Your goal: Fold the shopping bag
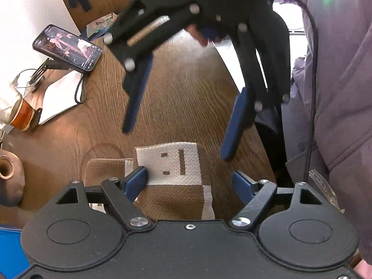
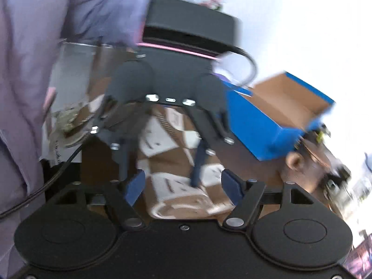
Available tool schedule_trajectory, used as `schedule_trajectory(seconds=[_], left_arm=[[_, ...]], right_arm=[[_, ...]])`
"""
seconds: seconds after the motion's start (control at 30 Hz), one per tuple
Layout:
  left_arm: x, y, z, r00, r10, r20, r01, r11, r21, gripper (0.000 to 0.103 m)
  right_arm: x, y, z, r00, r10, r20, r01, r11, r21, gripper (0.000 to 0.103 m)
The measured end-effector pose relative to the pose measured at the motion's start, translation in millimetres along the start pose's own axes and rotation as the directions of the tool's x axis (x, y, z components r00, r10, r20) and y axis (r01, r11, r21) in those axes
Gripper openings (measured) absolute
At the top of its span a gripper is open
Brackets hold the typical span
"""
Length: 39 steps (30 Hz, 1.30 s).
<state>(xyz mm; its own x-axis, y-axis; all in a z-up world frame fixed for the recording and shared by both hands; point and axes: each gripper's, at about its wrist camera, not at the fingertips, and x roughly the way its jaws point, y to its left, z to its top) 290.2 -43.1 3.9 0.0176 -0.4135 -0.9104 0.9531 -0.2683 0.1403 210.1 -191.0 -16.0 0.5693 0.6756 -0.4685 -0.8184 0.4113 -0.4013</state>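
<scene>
Both grippers, left gripper [image 1: 189, 181] and right gripper [image 1: 179, 134], hang spread above the folded shopping bag [image 1: 172, 169] on the bench [image 1: 186, 88]; folding looks finished, so next likely a final press.

You have a wooden table [image 1: 186, 97] under you, brown with strong grain — its near edge curves past the person's purple sleeve. Directly on it lies the shopping bag [image 1: 172, 176], knitted in brown and cream checks and folded into a flat bundle. Toward the far left edge sit a phone [image 1: 67, 47] propped on a small stand, a white notebook [image 1: 62, 95], a clay vase [image 1: 10, 176] — and a blue cardboard box [image 2: 274, 121], open at the top.
</scene>
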Motion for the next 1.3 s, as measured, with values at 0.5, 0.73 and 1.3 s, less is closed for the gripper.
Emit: schedule_trajectory(seconds=[0.5,0.73,1.3], left_arm=[[-3,14,-9,0.998,-0.042,0.038,0.043,0.998,-0.052,0.078],[-36,14,-20,0.994,0.056,0.098,-0.045,0.993,-0.111,0.077],[-88,-140,-100,0.842,0.539,0.021,-0.54,0.84,0.062,0.08]], right_arm=[[40,15,-12,0.996,-0.008,-0.093,-0.018,0.959,-0.281,0.065],[49,2,-7,0.992,0.019,-0.122,-0.047,0.972,-0.231,0.06],[72,-12,-12,0.992,0.027,-0.122,-0.057,0.967,-0.25,0.06]])
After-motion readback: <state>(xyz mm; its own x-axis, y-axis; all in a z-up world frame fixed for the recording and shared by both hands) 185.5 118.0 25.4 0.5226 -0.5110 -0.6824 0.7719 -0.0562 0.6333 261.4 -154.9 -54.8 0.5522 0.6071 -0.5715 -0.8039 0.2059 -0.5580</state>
